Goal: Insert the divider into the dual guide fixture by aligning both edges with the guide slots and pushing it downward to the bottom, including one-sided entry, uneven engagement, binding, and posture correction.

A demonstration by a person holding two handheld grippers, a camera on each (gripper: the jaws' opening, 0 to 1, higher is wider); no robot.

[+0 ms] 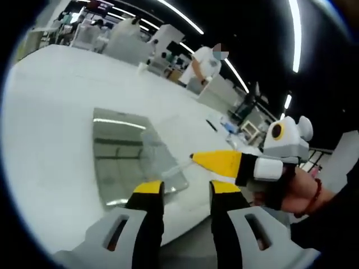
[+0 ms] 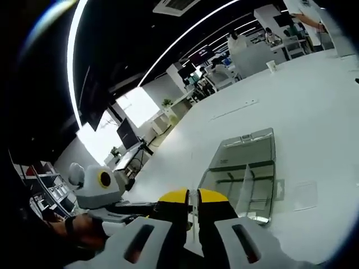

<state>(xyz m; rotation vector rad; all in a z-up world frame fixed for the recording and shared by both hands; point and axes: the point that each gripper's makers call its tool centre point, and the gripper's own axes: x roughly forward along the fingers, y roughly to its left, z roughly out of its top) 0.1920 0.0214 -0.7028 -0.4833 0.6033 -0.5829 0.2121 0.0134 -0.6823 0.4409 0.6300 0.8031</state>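
Observation:
The dual guide fixture (image 1: pixel 120 162), a clear, reflective tray, lies flat on the white table (image 1: pixel 50 112). A clear divider sheet (image 1: pixel 162 144) hangs tilted over its right part. My right gripper (image 1: pixel 193 158) comes in from the right, held by a hand, its yellow jaws shut on the sheet's edge. My left gripper (image 1: pixel 186 189) stands open just short of the fixture's near edge, with nothing between its jaws. In the right gripper view the right gripper (image 2: pixel 193 196) is shut with a thin pale sheet in the gap. The fixture (image 2: pixel 247 148) lies ahead, a clear panel (image 2: pixel 244 190) slanting up inside it. The left gripper (image 2: pixel 95 188) is at the left.
The table's near edge (image 1: pixel 185 238) runs just under my left jaws. A flat clear label (image 2: pixel 305 196) lies beside the fixture. White machines and benches (image 1: pixel 129 42) stand beyond the table's far side, with a person (image 1: pixel 205 64) among them. Desks and monitors (image 2: pixel 129 137) line the room.

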